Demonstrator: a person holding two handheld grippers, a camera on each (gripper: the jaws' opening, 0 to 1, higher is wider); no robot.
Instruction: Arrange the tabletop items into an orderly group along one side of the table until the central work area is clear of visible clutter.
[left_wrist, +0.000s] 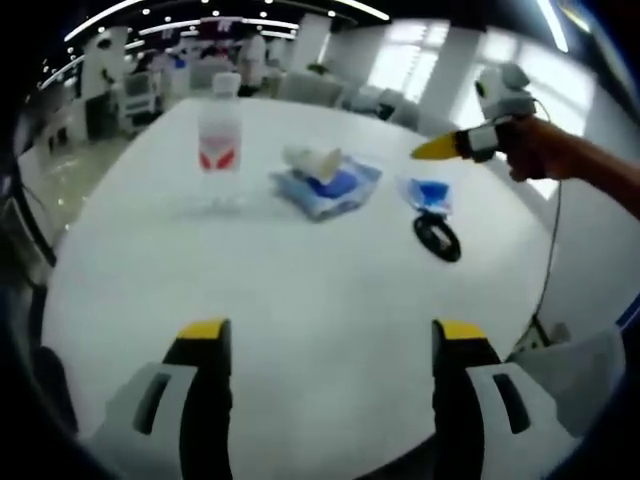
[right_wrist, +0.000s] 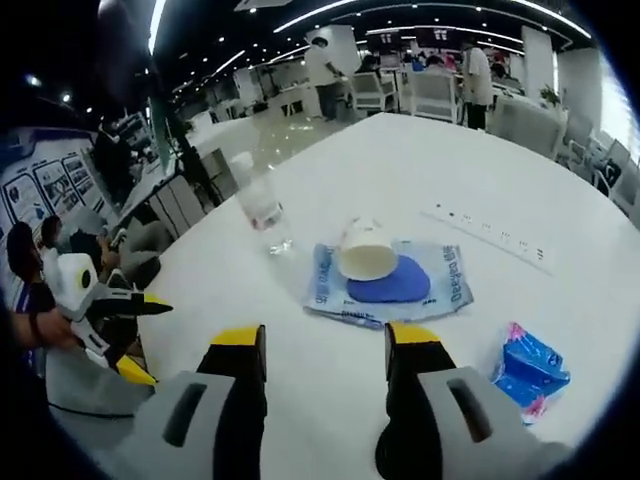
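Observation:
A clear water bottle (left_wrist: 218, 130) (right_wrist: 262, 205) stands upright on the round white table (left_wrist: 300, 290). A white paper cup (left_wrist: 315, 160) (right_wrist: 365, 250) lies on a flat blue wipes pack (left_wrist: 330, 190) (right_wrist: 390, 285). To one side are a small blue packet (left_wrist: 430, 193) (right_wrist: 530, 368) and a black ring (left_wrist: 437, 238). My left gripper (left_wrist: 330, 335) (right_wrist: 138, 338) is open over the near table edge, holding nothing. A hand holds my right gripper (right_wrist: 325, 340) (left_wrist: 440, 149) above the small packet's far side. It is open and short of the wipes pack.
A white power strip (right_wrist: 490, 235) lies flat on the table beyond the wipes pack. Chairs (right_wrist: 435, 95) and other tables stand around the hall, with people in the background. A cable (left_wrist: 548, 250) hangs off the table edge.

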